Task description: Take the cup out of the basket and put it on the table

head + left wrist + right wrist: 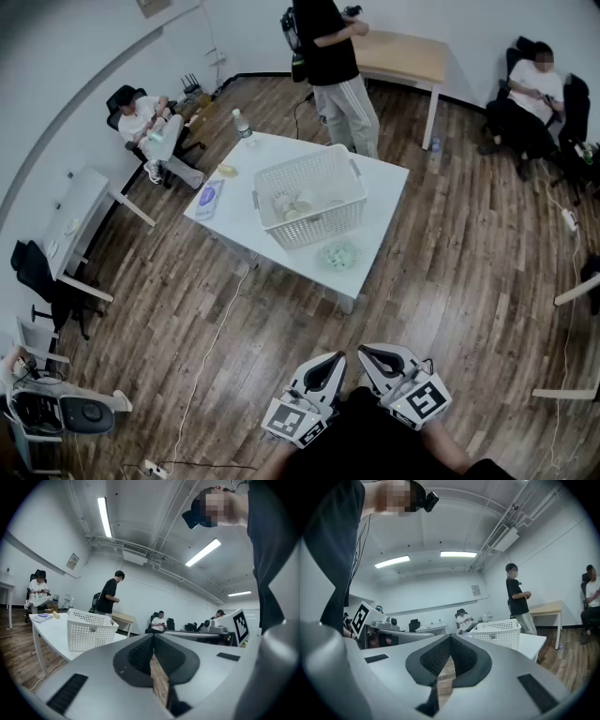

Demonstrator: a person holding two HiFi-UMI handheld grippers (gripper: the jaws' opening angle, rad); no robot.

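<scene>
Head view: one basket [314, 230]; one table [382, 204]; left gripper [334, 360], right gripper [368, 353], both closed.

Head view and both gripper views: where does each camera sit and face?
Head view: on the person's head, looking steeply down at the table and basket ahead; left gripper, right gripper and dark top show at the bottom.
Left gripper view: on the left gripper, level along its shut jaws toward the basket; dark top at right.
Right gripper view: on the right gripper, level along shut jaws toward the basket; dark top at left.
Shared: both gripper views show the basket and a standing person.
</scene>
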